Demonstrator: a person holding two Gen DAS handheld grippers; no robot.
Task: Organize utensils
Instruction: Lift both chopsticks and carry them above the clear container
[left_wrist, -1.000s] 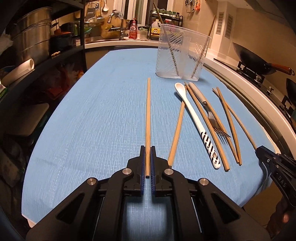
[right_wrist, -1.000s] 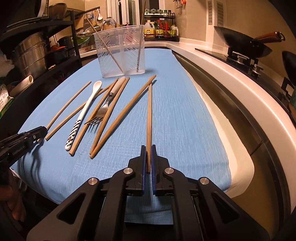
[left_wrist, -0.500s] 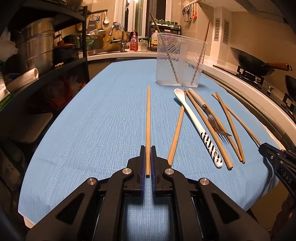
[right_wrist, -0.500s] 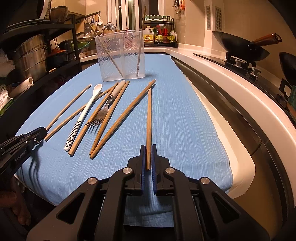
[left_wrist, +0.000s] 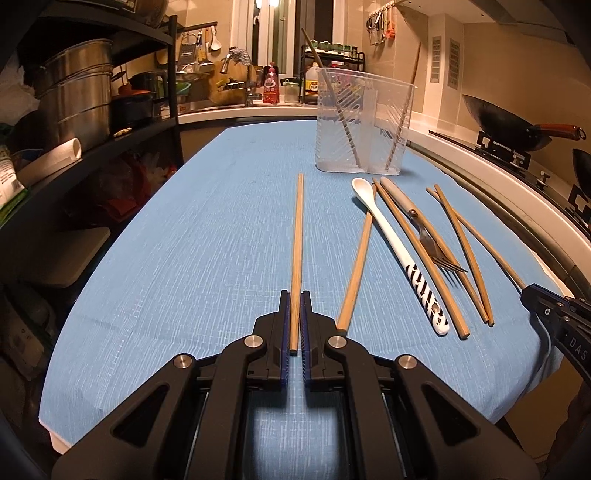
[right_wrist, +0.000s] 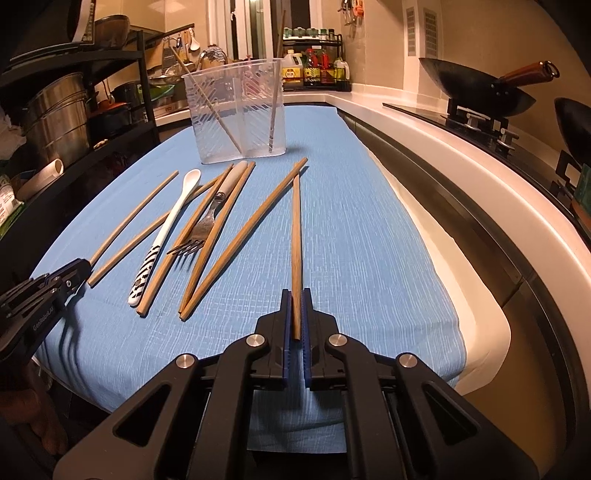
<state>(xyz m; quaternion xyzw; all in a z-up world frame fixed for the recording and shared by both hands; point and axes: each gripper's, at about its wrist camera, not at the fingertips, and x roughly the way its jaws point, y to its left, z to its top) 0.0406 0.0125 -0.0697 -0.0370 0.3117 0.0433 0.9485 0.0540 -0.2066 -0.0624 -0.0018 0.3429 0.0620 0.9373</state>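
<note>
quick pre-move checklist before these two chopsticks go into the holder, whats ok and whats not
1. Left gripper shut on its chopstick: ok.
2. Right gripper shut on its chopstick: ok.
3. Both grips sit at the near end, so the long free end could swing: not ok for a fast move.
4. Clear holder upright on the blue cloth, top open: ok.
5. Room inside: two chopsticks already lean in it, with space around them: ok.
6. Whether each held chopstick is clear of the cloth: cannot tell.
</note>
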